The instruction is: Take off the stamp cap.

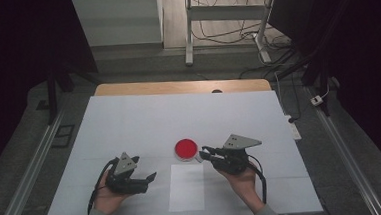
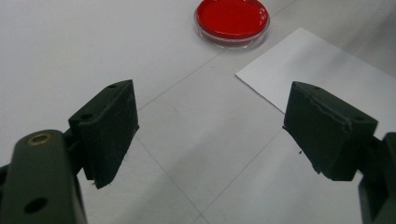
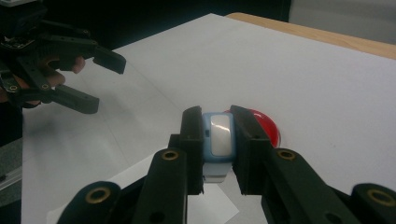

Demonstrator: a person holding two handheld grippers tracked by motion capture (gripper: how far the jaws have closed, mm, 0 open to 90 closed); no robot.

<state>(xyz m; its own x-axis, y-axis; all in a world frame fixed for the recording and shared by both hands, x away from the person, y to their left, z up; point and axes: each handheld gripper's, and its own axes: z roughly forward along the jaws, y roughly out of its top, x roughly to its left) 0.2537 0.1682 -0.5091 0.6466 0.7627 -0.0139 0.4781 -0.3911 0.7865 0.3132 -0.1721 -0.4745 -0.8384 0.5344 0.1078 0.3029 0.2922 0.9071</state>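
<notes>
My right gripper is shut on a small light-blue device with a pale glossy face, held just above the table. Right behind it sits a round red dish. From above, the right gripper hovers at the right edge of the red dish. My left gripper rests lower left of the dish, open and holding nothing. Between the left gripper's spread jaws I see bare table, with the red dish farther ahead.
A white sheet of paper lies near the front edge, between the two hands; its corner shows ahead of the left jaws. The table has a white cover, and a wooden strip runs along the far edge.
</notes>
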